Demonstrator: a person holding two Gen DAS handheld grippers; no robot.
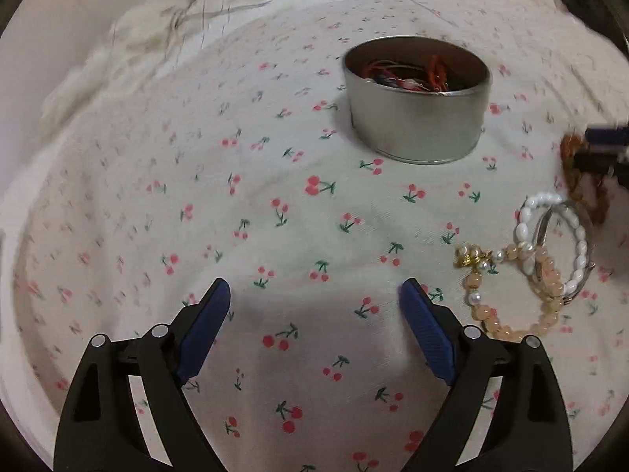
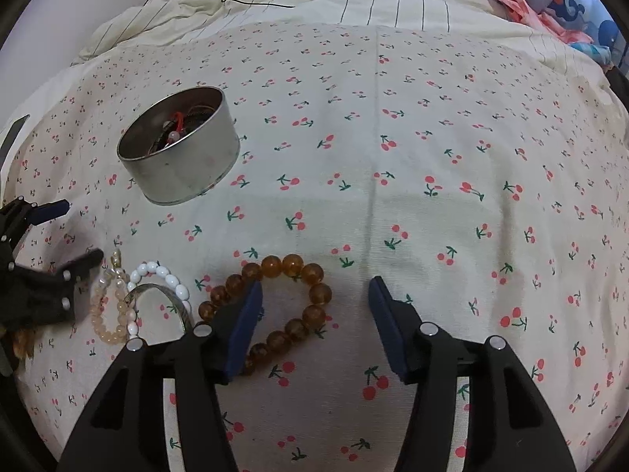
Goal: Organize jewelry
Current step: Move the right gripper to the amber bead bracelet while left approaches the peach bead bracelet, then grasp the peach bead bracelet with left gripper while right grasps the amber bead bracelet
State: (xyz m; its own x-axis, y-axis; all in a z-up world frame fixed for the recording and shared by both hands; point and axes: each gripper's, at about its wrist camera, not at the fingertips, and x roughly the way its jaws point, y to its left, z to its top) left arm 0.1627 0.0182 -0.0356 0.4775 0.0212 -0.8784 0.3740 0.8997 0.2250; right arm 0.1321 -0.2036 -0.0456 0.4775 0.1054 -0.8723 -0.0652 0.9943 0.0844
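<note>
Fingers, left (image 1: 314, 291): spread wide over bare bedsheet (image 1: 275, 204).
Fingers, right (image 2: 316, 289): parted, gripping nothing; amber bead bracelet (image 2: 310, 275) lies loose beneath.

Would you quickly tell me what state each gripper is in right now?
Left gripper: open, nothing between its fingers.
Right gripper: open, holding nothing; the amber bead bracelet lies on the cloth partly under its left finger.

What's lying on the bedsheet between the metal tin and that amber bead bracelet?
Nothing but bare cherry-print sheet. In the right wrist view, the stretch from the tin down to the amber bracelet holds no jewelry; the other bracelets lie off to the left.
</note>
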